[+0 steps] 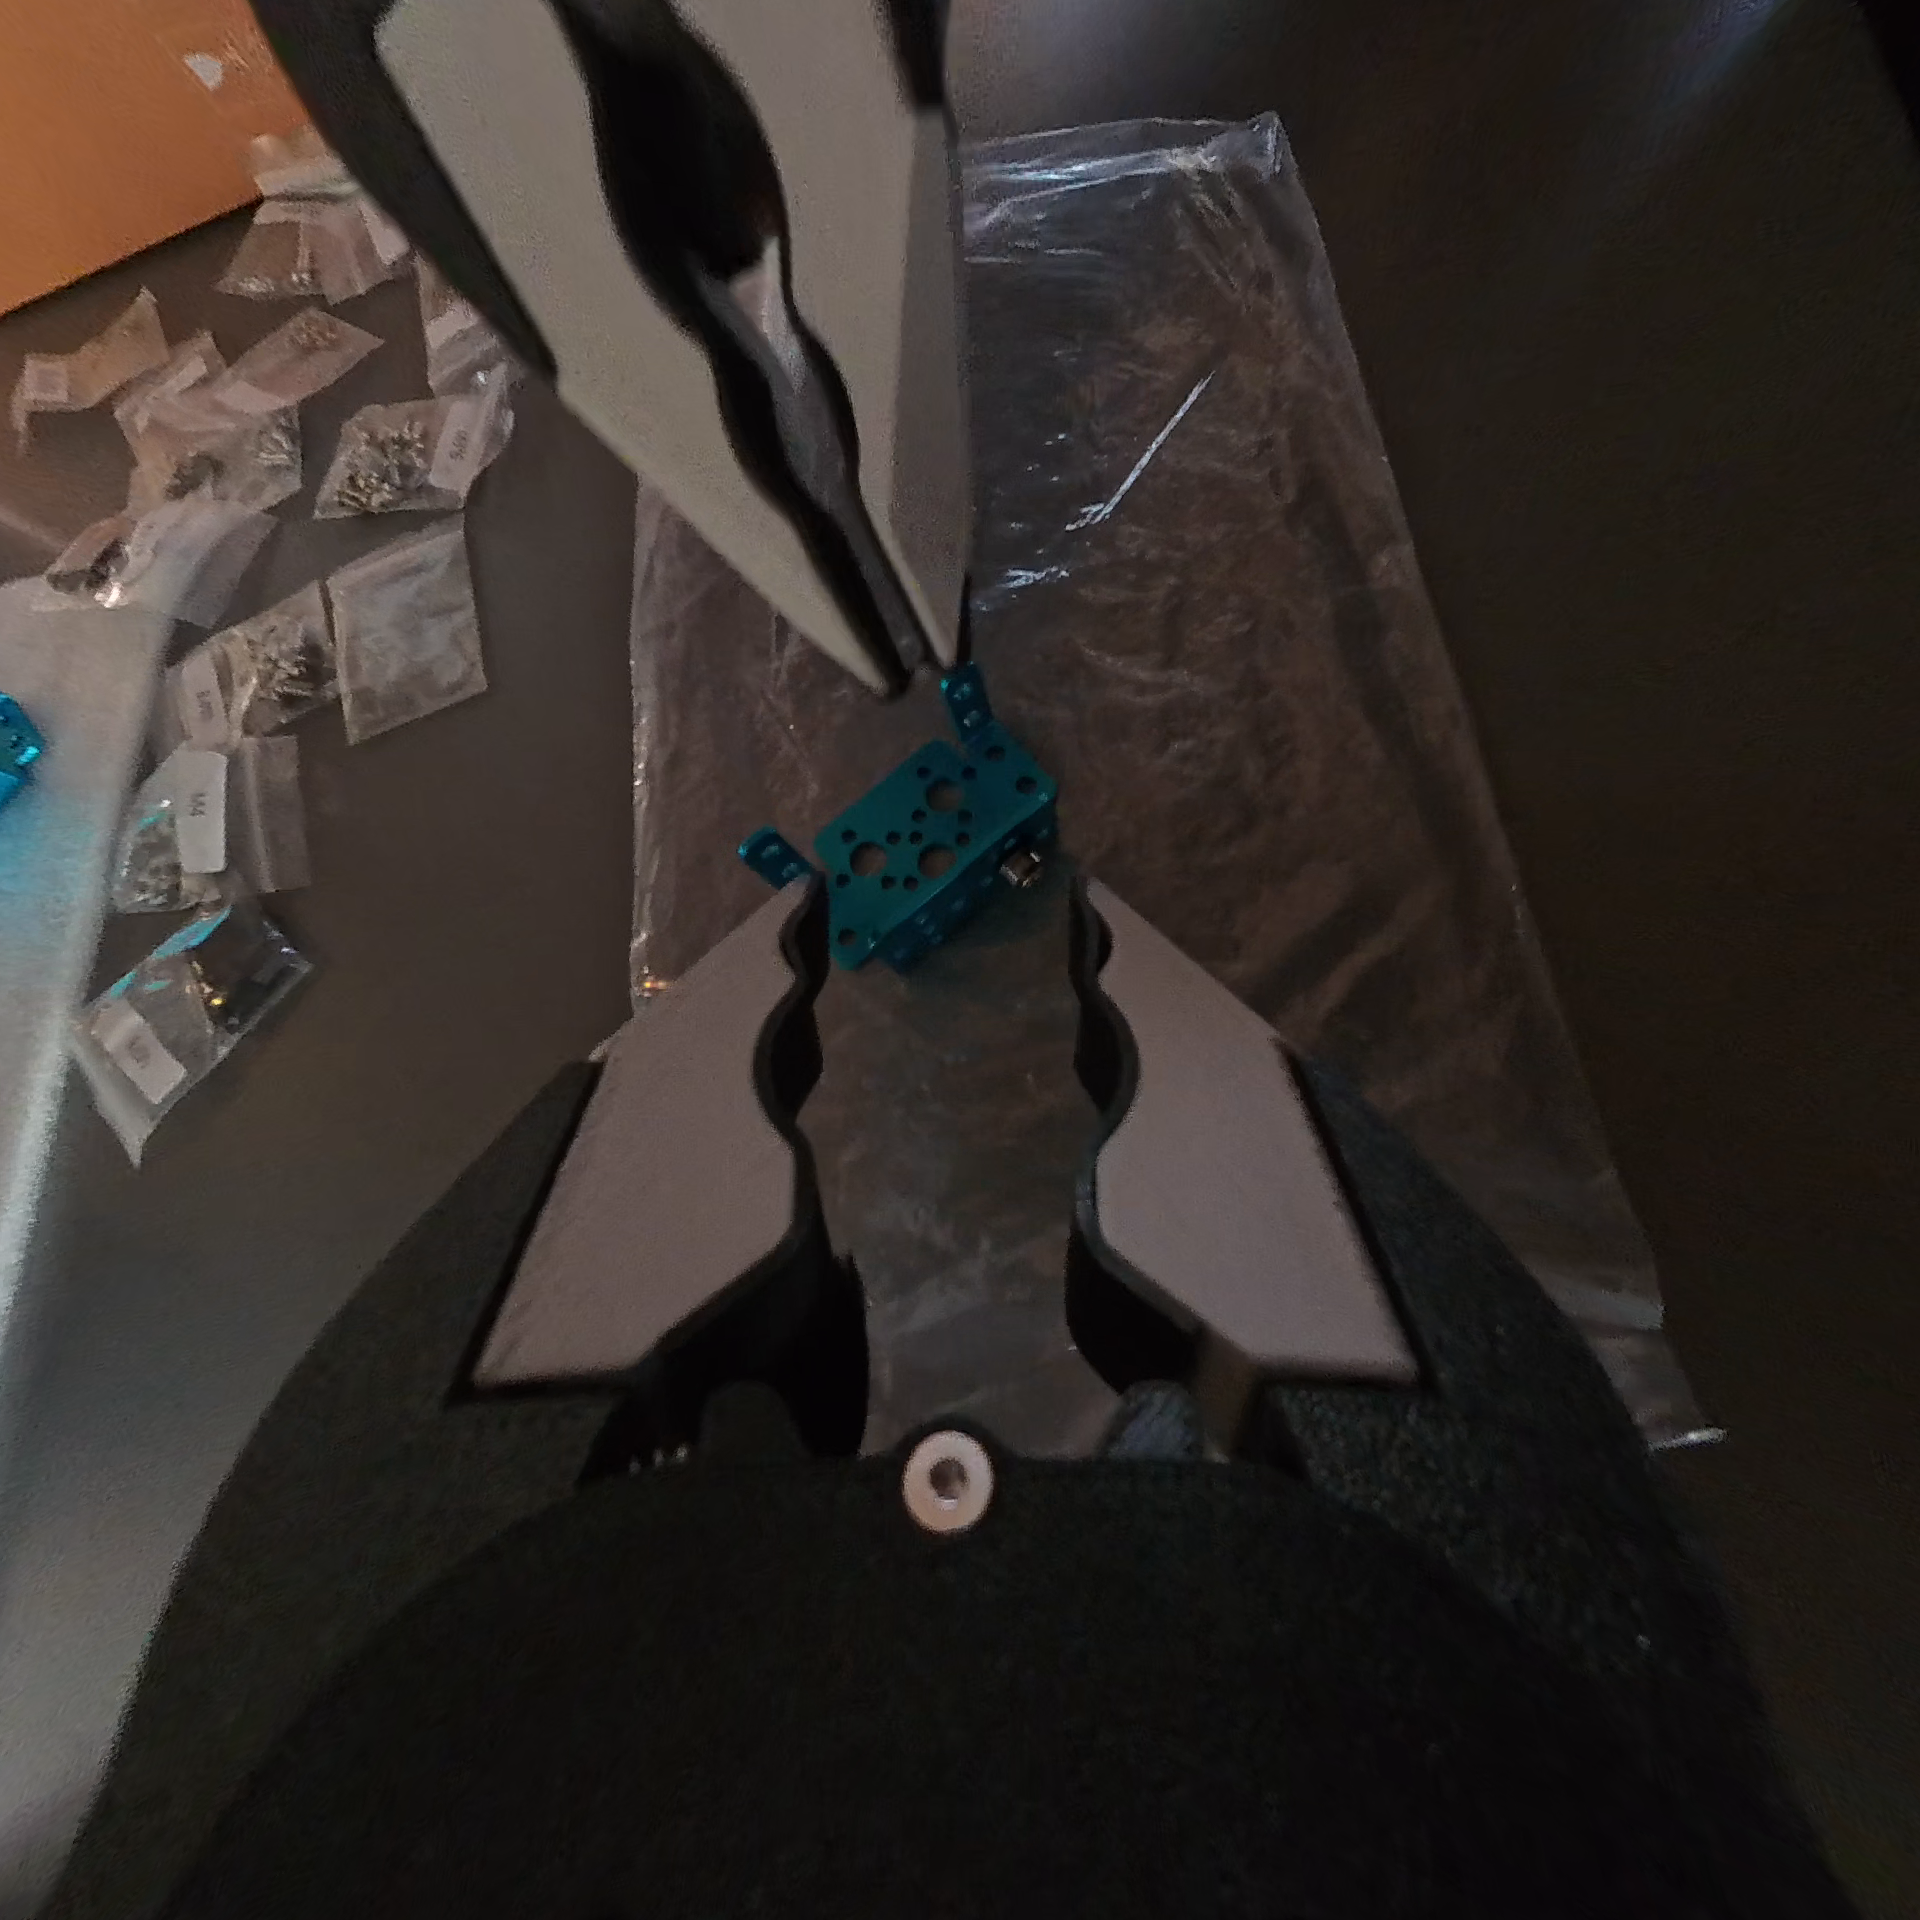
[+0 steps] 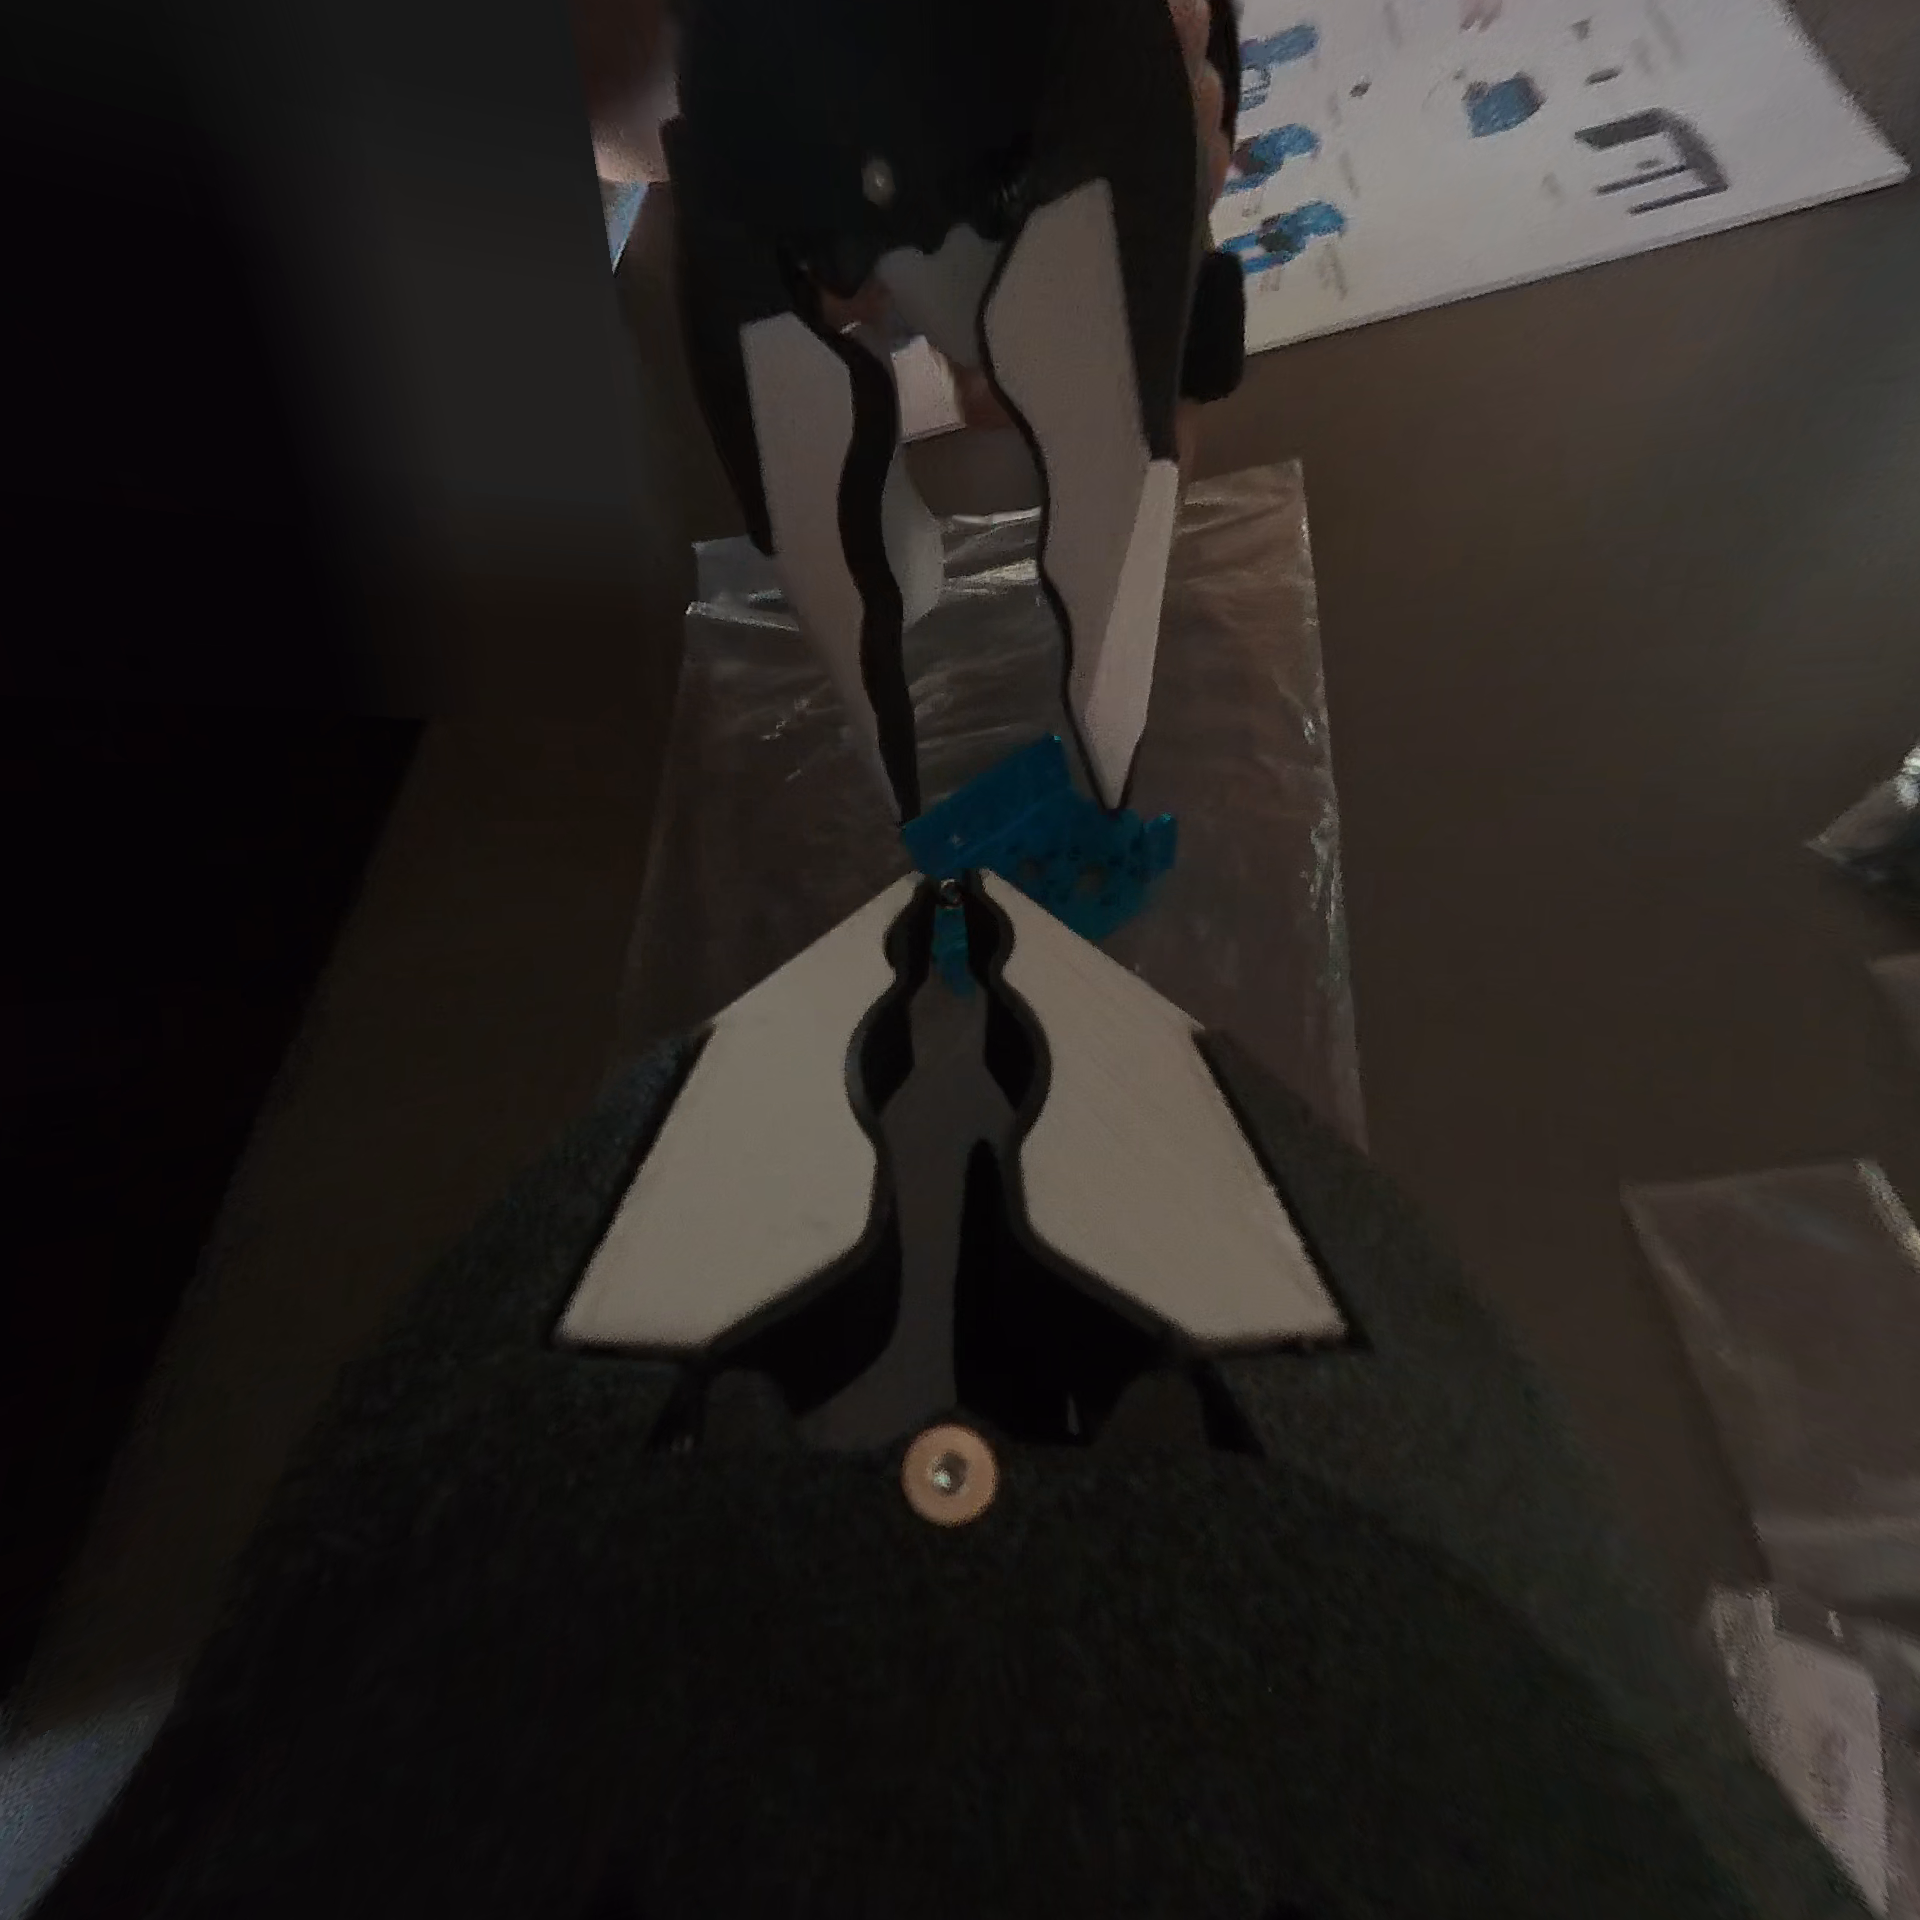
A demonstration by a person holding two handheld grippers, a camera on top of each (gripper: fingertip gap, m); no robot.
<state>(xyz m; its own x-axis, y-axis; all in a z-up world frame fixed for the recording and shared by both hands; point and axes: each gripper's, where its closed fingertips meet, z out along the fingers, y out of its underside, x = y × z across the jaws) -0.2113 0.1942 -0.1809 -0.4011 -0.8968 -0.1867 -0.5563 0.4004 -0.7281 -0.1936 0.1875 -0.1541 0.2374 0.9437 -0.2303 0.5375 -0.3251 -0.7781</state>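
A blue metal bracket [image 1: 914, 847] with round holes and two thin tabs stands on a clear plastic bag [image 1: 1247, 623]. My left gripper [image 1: 945, 894] is open and straddles the bracket; its left fingertip [image 1: 800, 904] touches the bracket's edge, and the right one stands just off a small stud on its side. My right gripper [image 1: 912, 665] comes in from above, its tips pinched on a small metal part beside the upper tab [image 1: 966, 707]. In the right wrist view, the right gripper [image 2: 951, 885] holds that small part [image 2: 949, 889] against the bracket [image 2: 1049, 842], with the left gripper [image 2: 1013, 795] opposite.
Several small bags of screws [image 1: 395, 468] lie on the dark table to the left, with another blue part [image 1: 12, 748] at the left edge. A printed sheet [image 2: 1558, 135] lies at the far right, and more plastic bags [image 2: 1787, 1299] lie at the right. My hands' fingertips stand some 4 centimetres from each other.
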